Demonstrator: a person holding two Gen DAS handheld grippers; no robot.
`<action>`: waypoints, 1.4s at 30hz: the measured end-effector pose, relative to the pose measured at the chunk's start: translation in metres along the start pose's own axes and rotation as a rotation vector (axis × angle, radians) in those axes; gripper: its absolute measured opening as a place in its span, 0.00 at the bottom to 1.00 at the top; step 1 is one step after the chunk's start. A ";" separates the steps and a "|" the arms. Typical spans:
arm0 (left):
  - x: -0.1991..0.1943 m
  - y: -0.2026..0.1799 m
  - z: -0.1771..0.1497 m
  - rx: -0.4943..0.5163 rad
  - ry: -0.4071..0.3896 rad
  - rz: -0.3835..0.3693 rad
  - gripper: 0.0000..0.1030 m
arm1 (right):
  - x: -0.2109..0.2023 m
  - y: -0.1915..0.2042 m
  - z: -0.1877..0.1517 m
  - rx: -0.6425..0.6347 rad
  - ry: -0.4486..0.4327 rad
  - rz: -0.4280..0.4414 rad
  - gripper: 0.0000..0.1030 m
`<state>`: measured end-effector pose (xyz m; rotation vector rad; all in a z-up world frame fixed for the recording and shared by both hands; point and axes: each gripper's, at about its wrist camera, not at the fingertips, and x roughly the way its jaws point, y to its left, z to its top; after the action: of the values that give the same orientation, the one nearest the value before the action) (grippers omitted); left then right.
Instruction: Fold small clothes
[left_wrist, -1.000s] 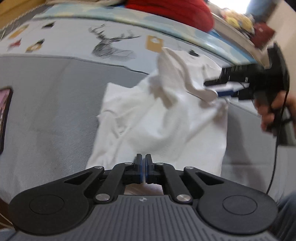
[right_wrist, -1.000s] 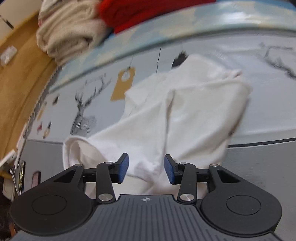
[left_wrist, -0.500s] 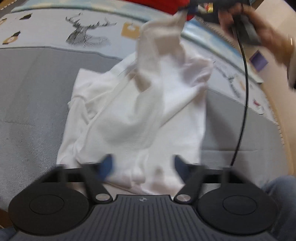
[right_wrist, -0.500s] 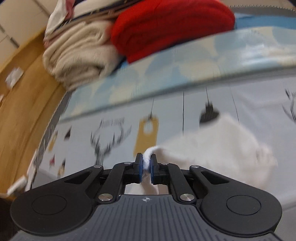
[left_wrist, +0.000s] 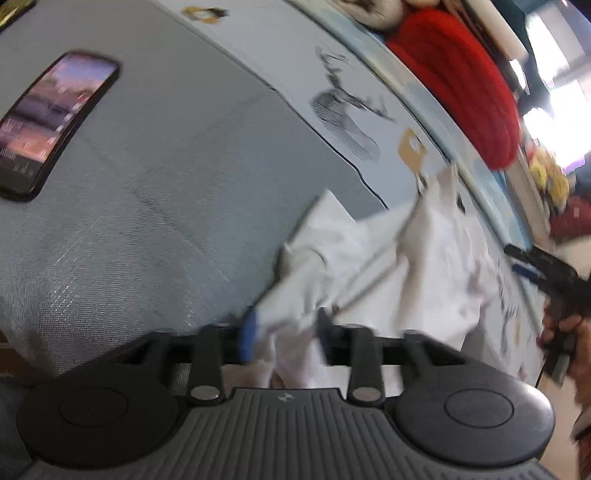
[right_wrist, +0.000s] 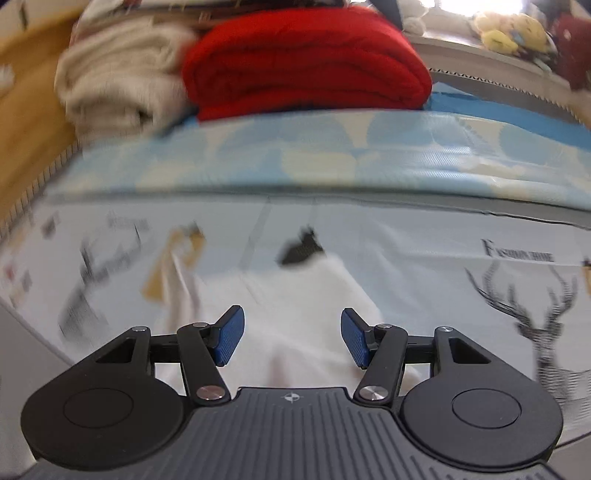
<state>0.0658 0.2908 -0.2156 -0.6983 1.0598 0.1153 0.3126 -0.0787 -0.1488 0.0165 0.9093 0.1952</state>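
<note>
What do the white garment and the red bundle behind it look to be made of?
White garment: thin, soft cotton-like fabric, matte; it crumples into limp folds. Red bundle: thicker plush or fleece-like cloth, judging by its rounded, padded folds. Blur hides the weave of both.

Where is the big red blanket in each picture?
Left wrist view: the red blanket is at the top right, on the far edge of the bed.
Right wrist view: the red blanket is at the top middle, beside a cream blanket.
Shared landmark: the white garment lying on the deer-print sheet.
</note>
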 end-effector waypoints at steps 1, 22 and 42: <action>0.000 -0.004 -0.003 0.021 0.001 0.001 0.59 | 0.001 -0.001 -0.005 -0.035 0.010 -0.012 0.58; -0.001 -0.084 -0.121 0.048 0.237 -0.115 0.63 | 0.006 -0.045 -0.024 -0.208 0.125 0.102 0.60; 0.051 -0.054 -0.106 -0.338 0.359 -0.138 0.09 | 0.018 -0.046 -0.036 -0.365 0.127 0.187 0.09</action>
<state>0.0330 0.1753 -0.2647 -1.1249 1.3463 0.0507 0.3026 -0.1227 -0.1893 -0.2521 0.9873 0.5385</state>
